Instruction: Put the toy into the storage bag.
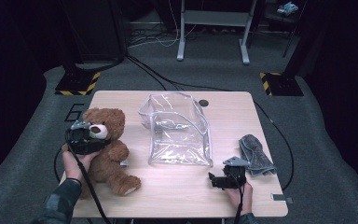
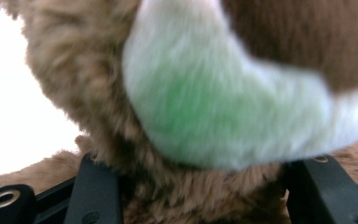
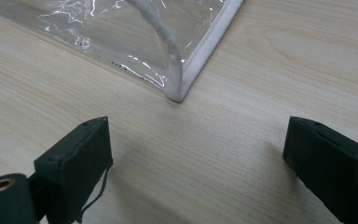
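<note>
Brown plush teddy bear [image 1: 106, 149] sat at frame's left on the pale wooden table [image 1: 177, 196], left gripper [image 1: 87, 139] jaws clamped on neck fur, right gripper [image 1: 220, 179] spread wide near the clear plastic zip pouch [image 1: 179, 130]; a fur-only grip risked slipping on lift.

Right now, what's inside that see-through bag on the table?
The clear bag looks empty: through its plastic only creases, glare and the wooden table show. The folds at its far, open end could cover something small.
</note>
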Demonstrator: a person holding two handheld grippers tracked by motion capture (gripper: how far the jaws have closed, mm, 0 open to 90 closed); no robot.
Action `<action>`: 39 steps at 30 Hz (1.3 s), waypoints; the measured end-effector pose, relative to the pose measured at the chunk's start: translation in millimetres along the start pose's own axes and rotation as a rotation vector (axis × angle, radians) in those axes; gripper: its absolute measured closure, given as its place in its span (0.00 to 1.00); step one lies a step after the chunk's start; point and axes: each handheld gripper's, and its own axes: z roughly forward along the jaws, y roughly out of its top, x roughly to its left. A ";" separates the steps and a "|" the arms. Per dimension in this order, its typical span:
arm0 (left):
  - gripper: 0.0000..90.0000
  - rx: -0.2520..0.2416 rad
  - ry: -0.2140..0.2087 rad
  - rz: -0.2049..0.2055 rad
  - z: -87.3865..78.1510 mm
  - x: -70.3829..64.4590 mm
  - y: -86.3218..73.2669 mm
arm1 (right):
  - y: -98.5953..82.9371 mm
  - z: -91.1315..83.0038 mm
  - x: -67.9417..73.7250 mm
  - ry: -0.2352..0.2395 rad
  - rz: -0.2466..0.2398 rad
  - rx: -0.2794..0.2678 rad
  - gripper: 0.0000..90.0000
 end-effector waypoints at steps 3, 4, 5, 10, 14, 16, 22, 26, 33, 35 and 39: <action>0.53 -0.059 0.005 0.000 -3.1 -1.2 2.2 | 0.2 0.0 0.6 0.003 0.009 -0.002 0.08; 0.54 -0.072 0.009 -0.001 -3.9 -1.4 2.7 | 0.1 0.0 0.2 0.001 0.006 -0.001 0.08; 0.54 -0.091 0.008 0.005 -4.7 -0.7 3.6 | 0.1 -0.2 0.1 0.004 0.005 -0.001 0.08; 0.54 -0.112 0.007 0.003 -7.7 1.3 10.9 | 0.0 -0.1 0.2 0.003 0.004 -0.001 0.08; 0.53 -0.130 0.016 0.007 -11.3 2.4 19.3 | 0.1 0.0 0.3 -0.009 -0.005 0.003 0.08; 0.53 -0.141 0.019 0.005 -12.6 3.8 24.7 | 0.1 0.4 1.0 -0.006 0.001 0.000 0.08; 0.53 -0.172 0.029 0.005 -18.2 5.3 39.7 | 0.8 2.3 2.8 -0.052 0.006 0.005 0.06; 0.53 -0.177 0.031 0.023 -22.8 4.8 49.8 | 1.3 2.5 3.3 -0.058 -0.006 0.020 0.05; 0.53 -0.204 0.040 0.032 -28.2 1.4 67.2 | 1.2 2.3 3.2 -0.055 -0.002 0.020 0.05; 0.53 -0.209 0.044 0.039 -29.9 0.5 73.6 | 1.1 2.1 2.5 -0.055 -0.013 0.023 0.05; 0.53 -0.221 0.051 0.045 -32.5 -0.8 85.1 | 1.1 2.0 2.7 -0.056 -0.010 0.023 0.05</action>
